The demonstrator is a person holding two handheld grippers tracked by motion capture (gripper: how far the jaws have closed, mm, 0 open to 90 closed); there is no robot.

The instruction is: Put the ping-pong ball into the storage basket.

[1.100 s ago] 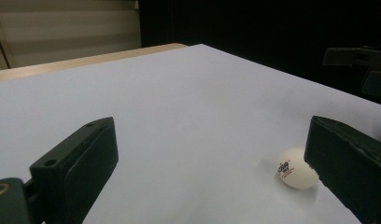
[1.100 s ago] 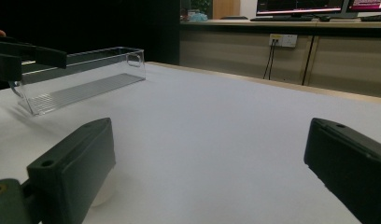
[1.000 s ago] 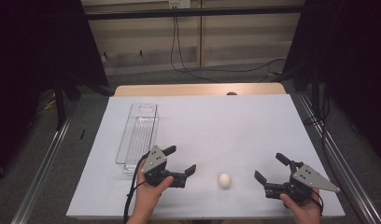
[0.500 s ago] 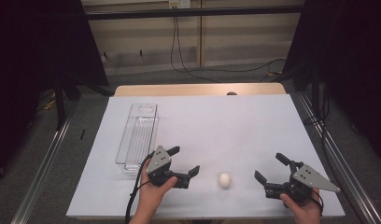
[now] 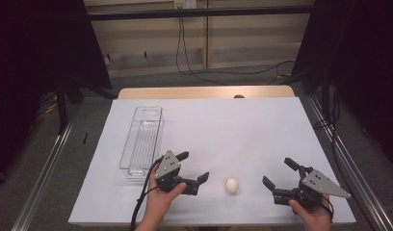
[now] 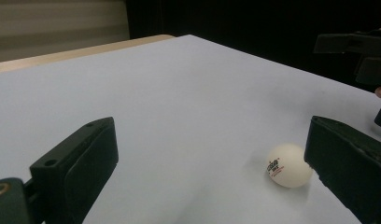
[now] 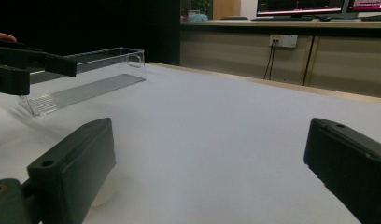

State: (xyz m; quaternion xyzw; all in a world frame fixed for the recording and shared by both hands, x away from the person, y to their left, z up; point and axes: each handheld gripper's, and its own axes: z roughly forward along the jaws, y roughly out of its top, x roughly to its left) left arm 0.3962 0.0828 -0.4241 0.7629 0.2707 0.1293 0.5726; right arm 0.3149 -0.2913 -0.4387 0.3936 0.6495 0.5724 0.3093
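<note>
One small white ball, a table-tennis ball with a red-and-dark printed mark, rests on the white counter near its front edge, roughly midway between the two hand-held grippers. Nothing touches it.

To its left, the left gripper sits low over the counter in the person's left hand, jaws spread wide and pointed toward the ball. In the left gripper view the ball lies just beside the jaw on the right side of that view, not centred between the two, so the aim would probably need a small correction before closing.

To the ball's right, the right gripper is held near the counter, jaws also wide apart and holding nothing; it looks like it is waiting in reserve. In the right gripper view a pale curve of the ball peeks from behind one jaw.

Farther back on the left, a long clear plastic tray lies empty, well apart from the ball, a likely destination for it.
</note>
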